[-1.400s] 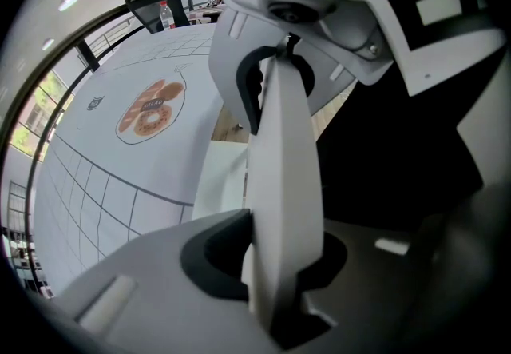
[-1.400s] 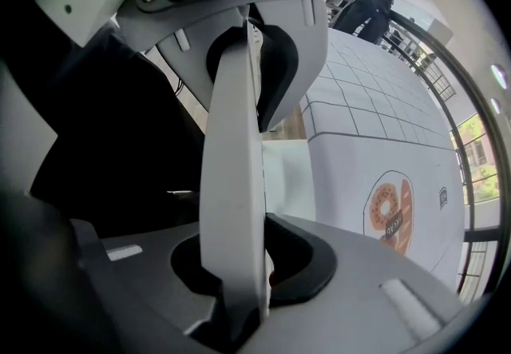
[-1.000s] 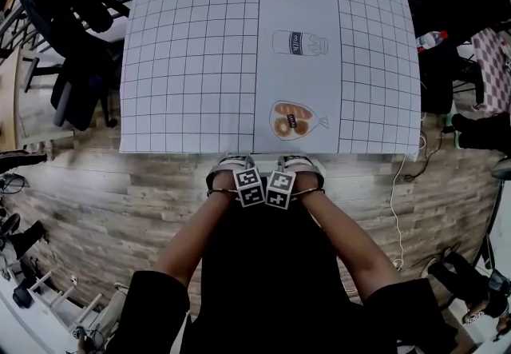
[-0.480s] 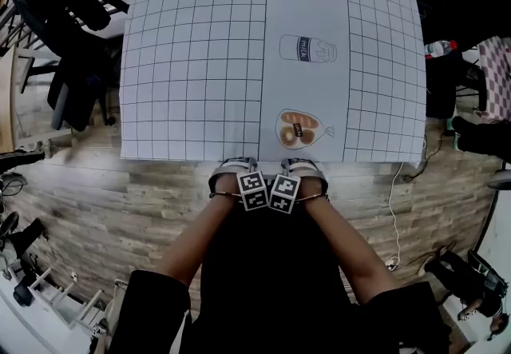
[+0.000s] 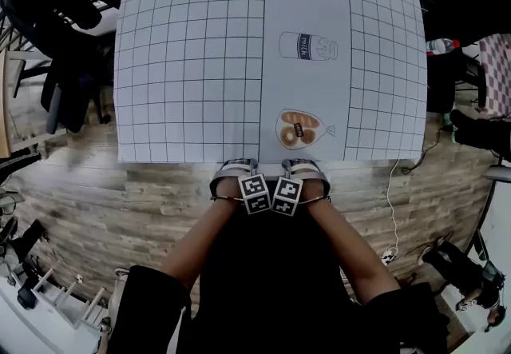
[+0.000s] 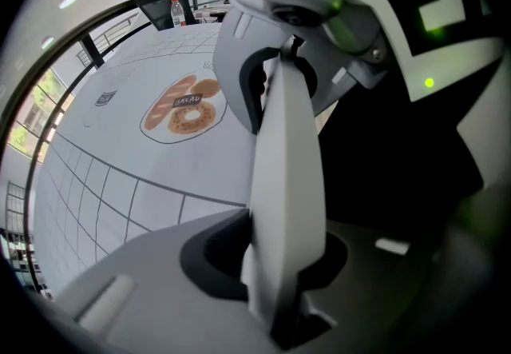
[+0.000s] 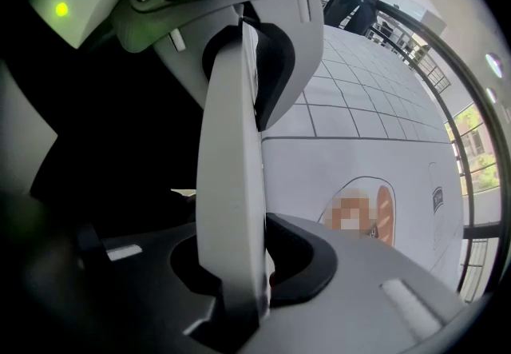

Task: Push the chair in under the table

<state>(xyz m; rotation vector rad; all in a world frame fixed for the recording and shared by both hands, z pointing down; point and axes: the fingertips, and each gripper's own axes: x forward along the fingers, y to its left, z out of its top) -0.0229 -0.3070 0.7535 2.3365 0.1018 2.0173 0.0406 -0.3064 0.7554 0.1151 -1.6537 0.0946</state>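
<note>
The table (image 5: 192, 65) is covered by a white gridded sheet with drawings of bread (image 5: 299, 129) and a milk bottle (image 5: 307, 46). My left gripper (image 5: 243, 183) and right gripper (image 5: 297, 183) sit side by side just before the table's near edge, pointing down. Beneath them and between my forearms is the black chair (image 5: 267, 224), hard to tell apart from my dark clothing. In the left gripper view a white finger (image 6: 287, 169) lies against the chair's black back (image 6: 399, 169). The right gripper view shows the same, finger (image 7: 231, 184) against black (image 7: 120, 145). Both look shut on the chair's back.
A black office chair (image 5: 64, 49) stands at the table's left side. A bottle (image 5: 443, 45) and dark gear lie to the right. A white cable (image 5: 395, 208) runs over the wooden floor at right, and stands clutter the lower left corner (image 5: 32, 280).
The head view has shifted a little, so the table fills slightly more of the picture. Both grippers stay together at the table's near edge, with the same grip.
</note>
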